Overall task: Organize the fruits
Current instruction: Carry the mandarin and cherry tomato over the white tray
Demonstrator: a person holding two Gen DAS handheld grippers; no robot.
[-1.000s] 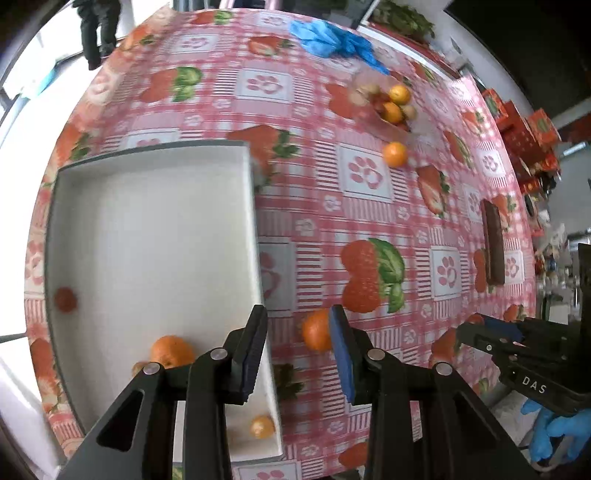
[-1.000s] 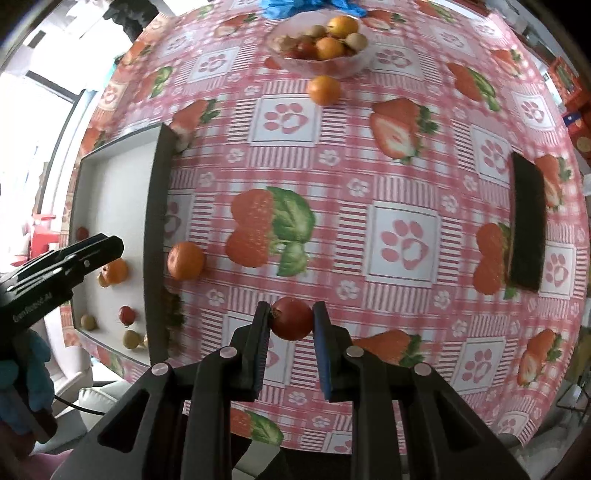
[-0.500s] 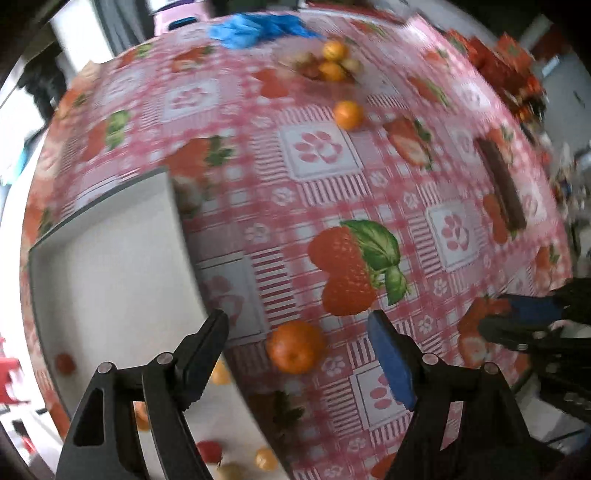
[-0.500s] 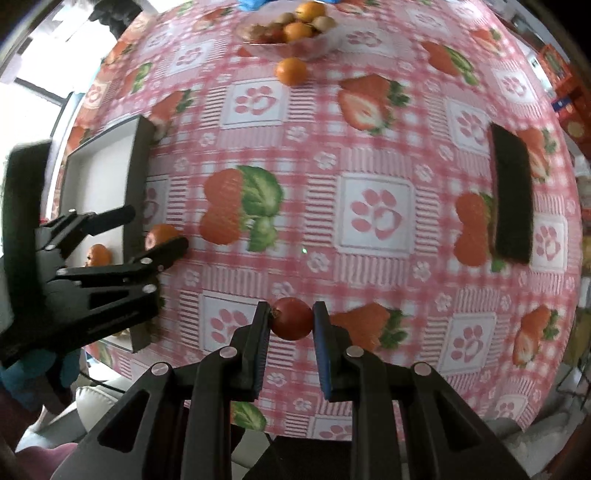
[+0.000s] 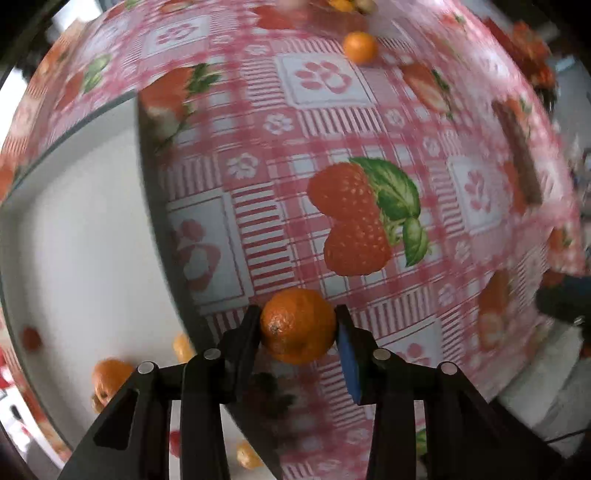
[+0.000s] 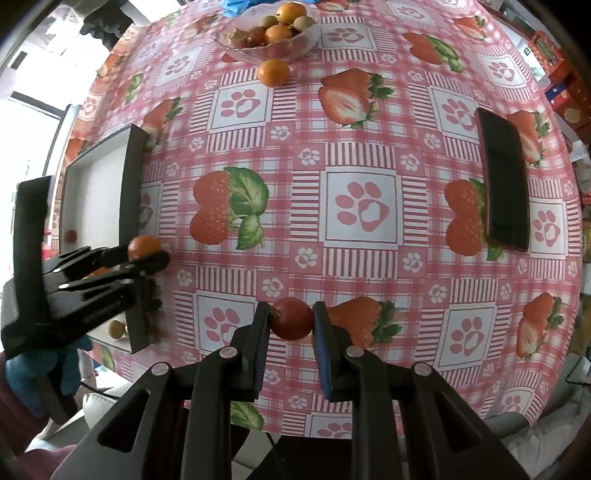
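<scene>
A pink checked tablecloth (image 6: 362, 258), printed with strawberries and paw prints, covers the tabletop. A flat black slab (image 6: 504, 181) lies on it toward the right edge. Crumpled blue cloth (image 6: 240, 4) sits at the far edge. Orange and red boxes (image 6: 565, 92) stand beyond the right side.

1. I see a table under a pink checked tablecloth (image 6: 362, 155) printed with strawberries and paw prints.
2. Bright daylight from a window (image 6: 26, 110) at left, blown out.
3. Orange boxes (image 6: 561, 88) stacked at far right.
4. Floor hidden.
</scene>
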